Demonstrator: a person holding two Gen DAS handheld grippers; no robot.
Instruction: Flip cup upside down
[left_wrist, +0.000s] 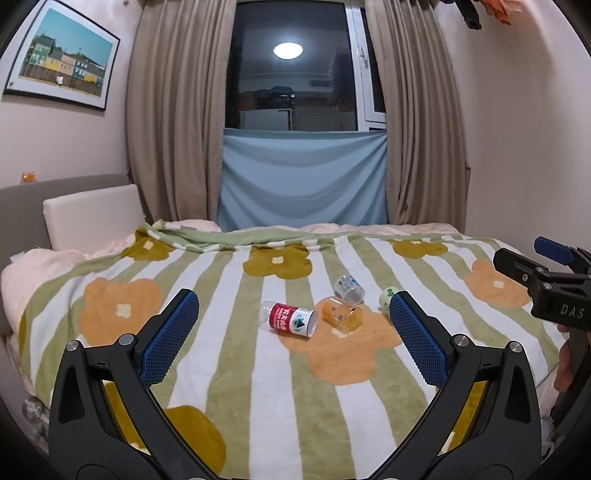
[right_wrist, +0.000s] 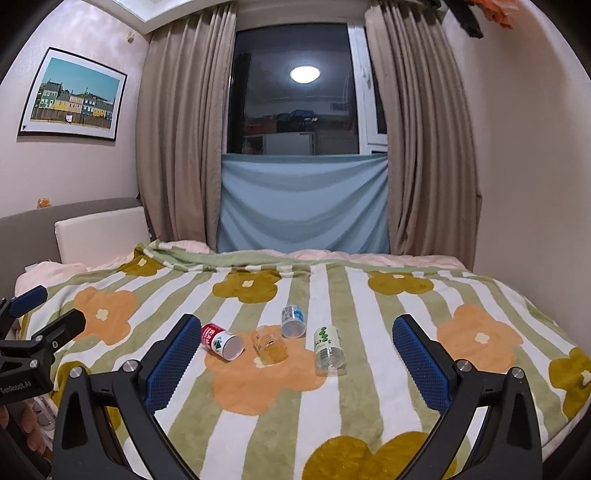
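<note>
Four small cups lie tipped on their sides on my bed's flower-striped blanket (right_wrist: 369, 398), clustered on one orange flower. None is upside down yet.

My left gripper (left_wrist: 293, 325) has its blue pads spread wide, holding nothing. My right gripper (right_wrist: 295, 349) is the same: jaws wide, nothing between them. Both hover short of the cups, touching none.

From my right wrist view, left to right: a red-labelled cup (right_wrist: 221, 341), mouth turned toward me and to the right; a clear orange-tinted cup (right_wrist: 269, 347) in the middle; a blue-labelled cup (right_wrist: 293, 321) just behind it; and a green-dotted cup (right_wrist: 328, 350), mouth toward me, long axis running away from me.

From my left wrist view the red-labelled cup (left_wrist: 290, 319) sits nearest the centre between my fingers, long axis crosswise, with the orange-tinted cup (left_wrist: 341, 314) just beside it.

I cannot tell which cup is meant. I judge my right hand better placed for the green-dotted one, my left for the red one
</note>
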